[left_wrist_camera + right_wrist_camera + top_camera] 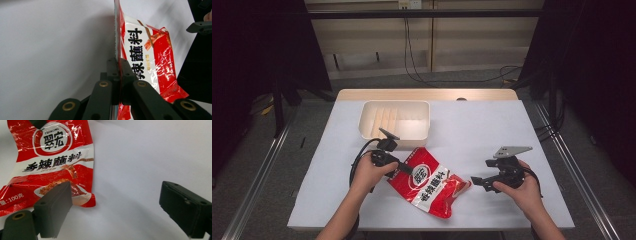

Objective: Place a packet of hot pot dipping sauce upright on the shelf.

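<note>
We find the left tongs point(119, 75) clamped on the top edge of the red seasoning packet point(428, 181), which lies slanted on the white tabletop point(482, 130) just in front of the cream bin point(396, 119). We judge the pick-up step to be in hand (grip secured, lift not yet made). The right tongs point(117, 207) stand wide open beside the packet's lower corner, holding nothing. The next move, we judge, calls for raising the packet clear and carrying it over the bin's rim.
</note>
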Demonstrator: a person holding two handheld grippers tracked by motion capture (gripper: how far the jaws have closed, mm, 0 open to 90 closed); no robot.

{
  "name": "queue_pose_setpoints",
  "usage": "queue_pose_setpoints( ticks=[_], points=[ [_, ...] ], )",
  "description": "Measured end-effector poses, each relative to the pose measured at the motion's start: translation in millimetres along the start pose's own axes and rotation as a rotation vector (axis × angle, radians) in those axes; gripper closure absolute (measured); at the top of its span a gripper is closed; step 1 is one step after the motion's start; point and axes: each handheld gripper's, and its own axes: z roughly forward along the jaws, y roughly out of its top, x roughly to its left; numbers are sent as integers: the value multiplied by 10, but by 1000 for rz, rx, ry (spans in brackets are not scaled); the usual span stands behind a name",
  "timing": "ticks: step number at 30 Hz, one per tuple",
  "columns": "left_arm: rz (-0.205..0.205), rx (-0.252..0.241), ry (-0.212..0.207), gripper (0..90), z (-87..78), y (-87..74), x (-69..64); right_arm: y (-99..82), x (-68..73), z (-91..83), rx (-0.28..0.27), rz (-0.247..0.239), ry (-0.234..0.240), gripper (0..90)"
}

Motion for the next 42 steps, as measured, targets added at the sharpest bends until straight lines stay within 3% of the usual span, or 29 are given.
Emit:
queue_pose_setpoints(
  ticks=[3,4,10,11,12,15,24,29,30,31,40,42],
  points=[
    [6,12,-6,898,-4,14,-8,1,5,-1,-1,-1,-1,107],
    [-44,-19,-7,898,14,14,-38,1,5,-1,-1,-1,-1,107],
    [-28,24,-42,899,-28,60,-90,-1,0,6,3,-3,-4,107],
    [-65,-2,-25,899,-19,68,-129,-2,0,6,5,-4,-4,107],
    [-63,3,-27,899,-24,78,-139,-2,1,6,4,-3,-4,107],
    [-38,15,-22,899,-44,125,-186,-1,2,1,3,-4,-1,107],
    [-25,51,-15,900,-137,263,-289,-7,-10,-5,0,5,-5,107],
    [-16,41,-4,900,-227,364,-444,-5,-13,-10,-1,2,-4,107],
    [-7,46,3,900,-255,386,-470,-6,-16,-10,-1,2,-6,107],
    [51,90,8,900,-300,417,-462,-7,-17,-9,-1,3,-5,107],
    [104,108,62,900,-473,585,-709,-7,-20,-11,-2,2,-4,107],
    [96,107,73,900,-507,609,-769,-8,-21,-12,-1,2,-4,107]
  ],
)
